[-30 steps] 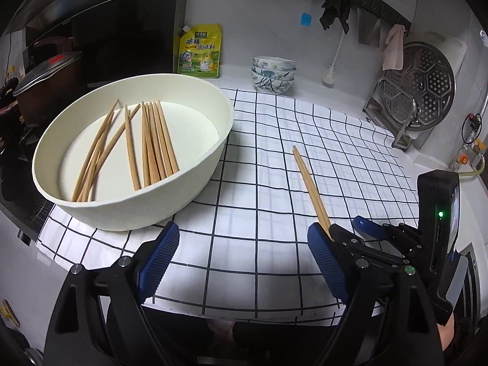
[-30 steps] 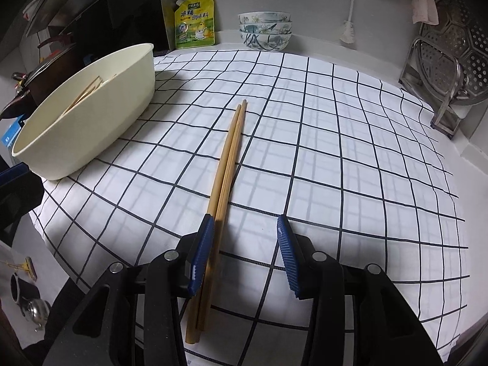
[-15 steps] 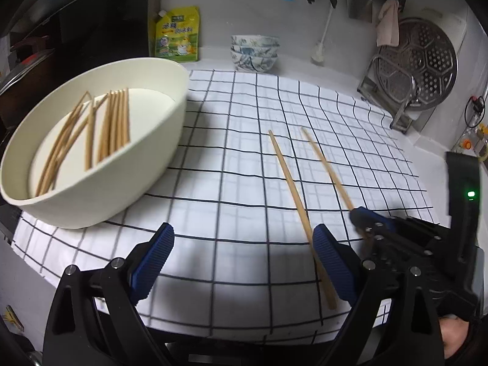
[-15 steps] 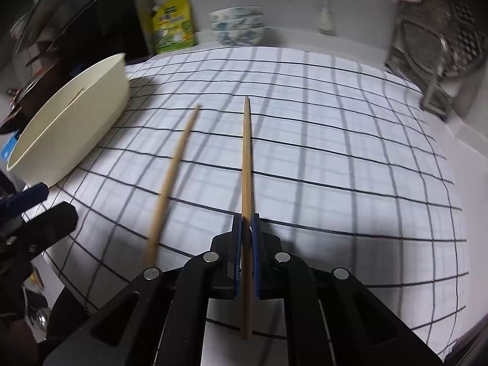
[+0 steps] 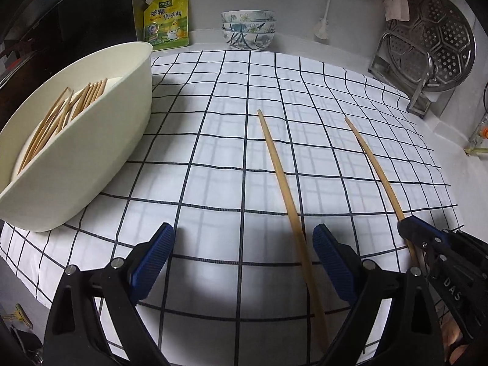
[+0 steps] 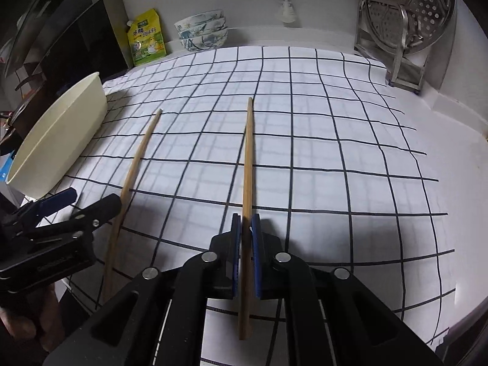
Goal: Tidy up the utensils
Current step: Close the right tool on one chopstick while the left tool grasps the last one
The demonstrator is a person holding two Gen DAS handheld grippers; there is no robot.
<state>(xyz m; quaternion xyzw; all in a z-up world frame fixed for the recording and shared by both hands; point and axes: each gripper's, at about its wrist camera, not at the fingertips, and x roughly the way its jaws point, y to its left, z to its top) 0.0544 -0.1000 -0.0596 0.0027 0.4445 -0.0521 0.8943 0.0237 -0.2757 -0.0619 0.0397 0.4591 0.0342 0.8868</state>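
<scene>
Right claw (image 6: 245, 254) was easing open around one chopstick (image 6: 247, 164); left claw (image 5: 242, 262) gaped, second chopstick (image 5: 285, 183) between its pads — center before clamping.

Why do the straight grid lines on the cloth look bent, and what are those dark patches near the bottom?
Left wrist view: the fisheye lens bows the checked cloth; the dark patch is shadow between the left tool's fingers. Right wrist view: same bowing; shadow spreads beside the right tool; both sharp, corners black.
</scene>
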